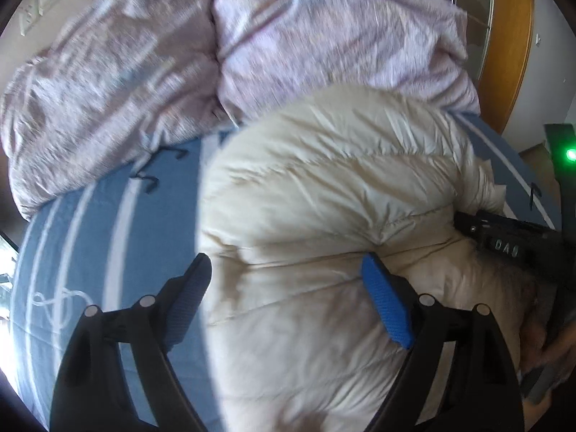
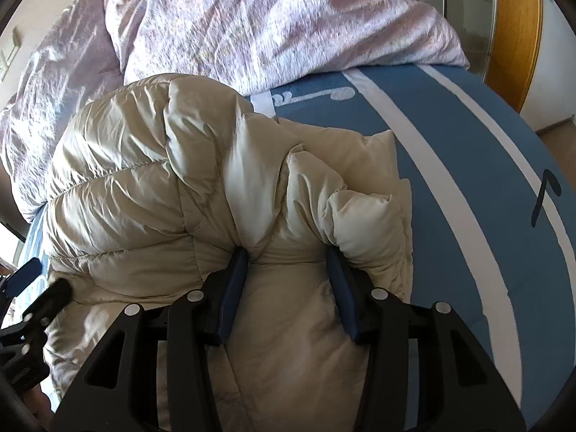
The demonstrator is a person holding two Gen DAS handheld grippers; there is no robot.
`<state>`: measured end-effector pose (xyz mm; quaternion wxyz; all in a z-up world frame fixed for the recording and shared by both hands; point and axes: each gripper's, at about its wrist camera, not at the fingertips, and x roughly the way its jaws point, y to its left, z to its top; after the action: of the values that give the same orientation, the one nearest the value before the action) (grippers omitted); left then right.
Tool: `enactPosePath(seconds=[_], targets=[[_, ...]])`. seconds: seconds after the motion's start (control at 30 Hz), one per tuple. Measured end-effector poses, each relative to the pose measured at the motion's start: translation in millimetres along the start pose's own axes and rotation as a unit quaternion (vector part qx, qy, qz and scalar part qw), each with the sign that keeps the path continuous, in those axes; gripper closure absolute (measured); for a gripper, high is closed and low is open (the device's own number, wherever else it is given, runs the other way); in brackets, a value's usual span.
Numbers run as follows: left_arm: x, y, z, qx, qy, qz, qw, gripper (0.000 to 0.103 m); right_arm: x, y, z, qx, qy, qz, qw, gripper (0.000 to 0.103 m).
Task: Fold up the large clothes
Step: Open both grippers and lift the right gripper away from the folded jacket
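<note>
On bed: R gripper clamped on puffer jacket; L gripper wide apart, empty, above jacket.

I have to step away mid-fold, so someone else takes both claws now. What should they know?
Right claw: shut on a bunched fold of the cream puffer jacket.
Left claw: open, over the jacket, holding nothing.
The jacket lies on the blue striped bedsheet, in front of the pink duvet.
Done: jacket partly gathered into a mound.
Left: finish folding and flatten it; the neatness of any fold so far cannot be judged.
</note>
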<state>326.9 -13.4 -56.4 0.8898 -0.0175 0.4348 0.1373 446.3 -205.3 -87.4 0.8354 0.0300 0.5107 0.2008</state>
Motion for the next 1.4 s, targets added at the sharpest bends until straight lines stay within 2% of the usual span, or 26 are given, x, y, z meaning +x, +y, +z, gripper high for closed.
enactPosePath(seconds=[0.07,0.13,0.2,0.27,0.4,0.5,0.67,0.97,1.07,1.13,1.17,1.2,1.23,1.3,1.4], targets=[[-6.0,10.2,-0.9,-0.005,-0.007,0.006,0.9999,0.017,-9.2,-3.0,2.5,0.0,0.009,0.015,1.0,0.049],[-5.3,16.7,-1.9,-0.01,-0.001,0.011,0.9999,0.017,-24.1,-9.2,1.5,0.008,0.002,0.039,0.999,0.037],[-0.3,20.1,-3.8,-0.013,0.012,0.011,0.9998,0.017,-40.4,-17.7,-1.7,0.021,-0.014,0.048,0.999,0.012],[1.5,20.0,-7.9,-0.014,0.021,0.01,0.9996,0.017,-54.8,-33.3,-5.8,0.044,-0.021,0.061,0.997,0.007],[3.0,17.6,-13.1,-0.016,0.027,0.007,0.9995,0.018,-50.5,-63.9,-11.3,0.105,0.03,0.105,0.988,0.006],[4.1,17.3,-15.1,-0.022,0.031,0.004,0.9993,0.018,-34.8,-74.8,-19.3,0.141,0.088,0.137,0.976,0.006],[4.4,17.3,-18.1,-0.028,0.036,0.002,0.999,0.018,-16.6,-69.9,-26.7,0.152,0.138,0.147,0.968,0.006],[4.7,16.5,-20.6,-0.021,0.041,0.003,0.9989,0.018,-2.5,-64.9,-29.0,0.159,0.155,0.174,0.959,0.001],[4.4,16.9,-20.9,-0.021,0.044,0.001,0.9988,0.018,3.3,-61.7,-31.7,0.169,0.158,0.21,0.95,0.001],[3.6,17.6,-20.9,-0.02,0.045,-0.001,0.9988,0.018,7.1,-56.1,-32.9,0.167,0.156,0.223,0.948,0.001],[2.7,18.5,-20.6,-0.021,0.045,-0.001,0.9987,0.018,8.3,-52.4,-33.4,0.162,0.153,0.223,0.949,0.008],[2.3,19.2,-20.1,-0.025,0.045,-0.002,0.9987,0.018,12.8,-49.9,-35.0,0.165,0.159,0.232,0.945,0.026],[0.9,21.6,-19.3,-0.031,0.046,-0.006,0.9984,0.019,15.3,-48.6,-36.1,0.173,0.161,0.239,0.942,0.032],[-2.5,29.6,-16.8,-0.05,0.049,-0.02,0.9974,0.019,15.9,-46.1,-37.1,0.182,0.152,0.25,0.939,0.054],[-7.5,46.3,-12.1,-0.076,0.048,-0.032,0.9954,0.019,11.0,-42.4,-35.3,0.181,0.134,0.245,0.943,0.069]])
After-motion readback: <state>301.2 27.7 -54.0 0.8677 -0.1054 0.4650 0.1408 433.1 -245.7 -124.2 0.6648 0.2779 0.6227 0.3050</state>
